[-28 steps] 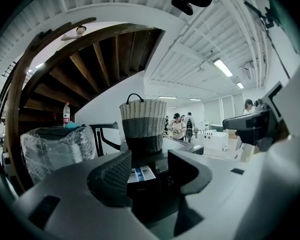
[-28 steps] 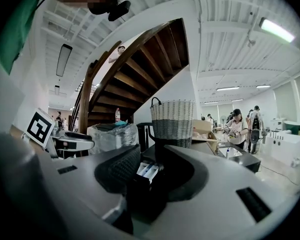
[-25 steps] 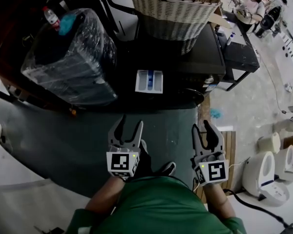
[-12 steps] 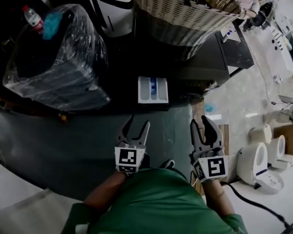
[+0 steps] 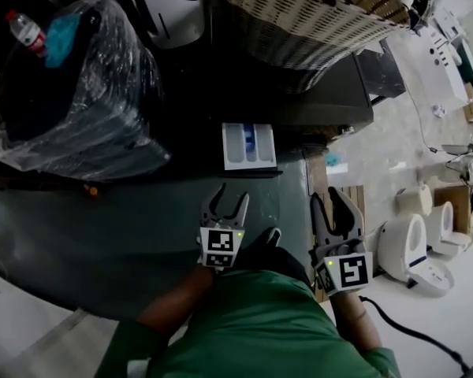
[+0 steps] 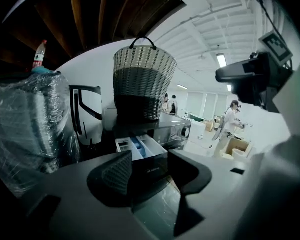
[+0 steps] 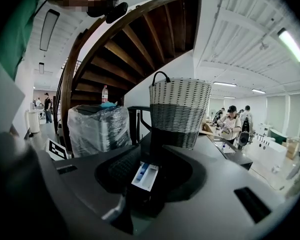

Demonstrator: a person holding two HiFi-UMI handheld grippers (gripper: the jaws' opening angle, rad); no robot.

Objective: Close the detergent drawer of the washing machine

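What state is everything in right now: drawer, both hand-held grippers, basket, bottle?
Detergent drawer: pulled out, open.
Left hand-held gripper: jaws apart, empty, short of the drawer.
Right hand-held gripper: jaws apart, empty.
Wicker basket: upright on the washing machine.
Bottle: upright, capped.

Dim foreground, bright background, fisheye edges

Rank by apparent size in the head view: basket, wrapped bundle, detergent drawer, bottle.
1. Wrapped bundle
2. Basket, though the frame edge cuts it off
3. Detergent drawer
4. Bottle
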